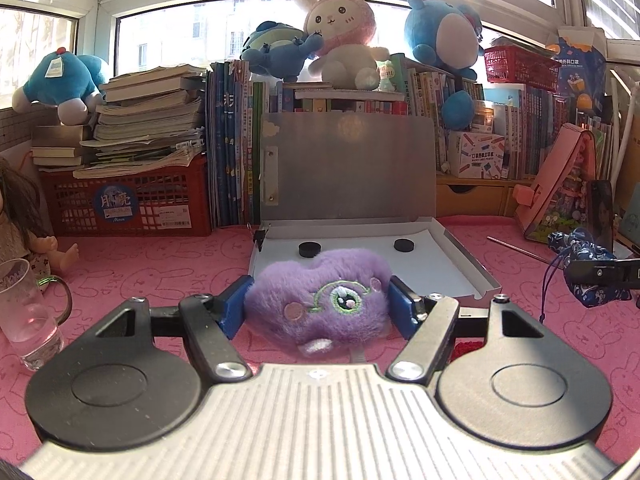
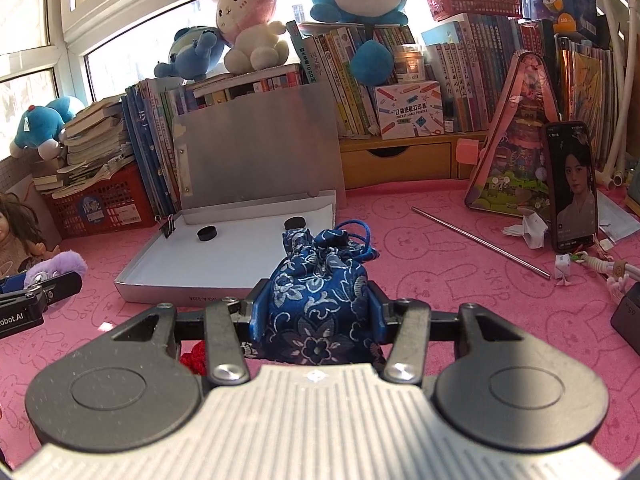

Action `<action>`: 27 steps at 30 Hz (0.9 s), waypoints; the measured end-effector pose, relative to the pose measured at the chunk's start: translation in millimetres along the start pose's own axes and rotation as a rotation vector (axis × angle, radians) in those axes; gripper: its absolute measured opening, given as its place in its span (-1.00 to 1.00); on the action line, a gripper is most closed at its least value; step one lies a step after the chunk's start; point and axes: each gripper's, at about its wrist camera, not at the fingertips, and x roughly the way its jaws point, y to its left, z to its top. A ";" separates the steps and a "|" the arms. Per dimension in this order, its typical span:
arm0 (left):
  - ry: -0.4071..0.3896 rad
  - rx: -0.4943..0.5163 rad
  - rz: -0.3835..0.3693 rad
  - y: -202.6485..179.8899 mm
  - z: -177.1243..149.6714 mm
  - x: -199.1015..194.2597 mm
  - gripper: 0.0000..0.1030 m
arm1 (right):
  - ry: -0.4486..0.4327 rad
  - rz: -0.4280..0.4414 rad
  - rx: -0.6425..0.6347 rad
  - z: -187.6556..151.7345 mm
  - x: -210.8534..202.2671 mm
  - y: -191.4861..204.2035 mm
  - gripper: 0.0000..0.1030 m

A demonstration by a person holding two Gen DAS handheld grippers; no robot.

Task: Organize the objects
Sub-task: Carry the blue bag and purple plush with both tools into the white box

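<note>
My left gripper [image 1: 318,306] is shut on a purple fuzzy plush [image 1: 320,300] with an embroidered eye, held in front of the open silver box [image 1: 476,270]. My right gripper [image 2: 318,310] is shut on a blue floral drawstring pouch [image 2: 320,288], held to the right of the box [image 2: 132,280]. The box has a white floor with two black round pieces [image 1: 310,249] [image 1: 403,244] near its back, and its lid stands upright behind. In the left wrist view the pouch [image 1: 588,280] shows at the far right. In the right wrist view the plush [image 2: 56,266] shows at the far left.
The pink tablecloth [image 1: 160,276] carries a glass mug [image 1: 28,320] at the left, a doll [image 1: 16,216], a red crate [image 1: 128,204] under books, a metal rod [image 2: 480,242], a phone [image 2: 572,184], folded paper [image 2: 528,226] and a pink triangular case [image 2: 516,140]. Something red [image 2: 194,358] lies under the right gripper.
</note>
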 end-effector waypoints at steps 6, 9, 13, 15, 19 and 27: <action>0.006 0.010 -0.020 1.8 17.6 15.6 0.46 | 0.004 0.010 -0.005 16.8 9.9 2.0 0.02; 0.016 0.002 -0.026 3.3 26.7 25.4 0.46 | -0.002 0.014 -0.012 27.3 14.6 4.3 0.02; 0.030 -0.017 -0.026 5.8 37.7 38.8 0.46 | -0.006 0.018 -0.028 40.8 23.0 8.4 0.03; 0.037 -0.019 -0.034 6.6 42.7 47.0 0.46 | -0.004 0.021 -0.032 46.6 27.7 10.2 0.03; 0.070 -0.042 -0.047 9.3 49.4 67.1 0.46 | 0.004 0.028 -0.047 55.5 38.9 14.3 0.03; 0.108 -0.109 -0.031 18.9 54.5 110.1 0.46 | 0.039 0.029 -0.043 67.4 67.3 19.3 0.03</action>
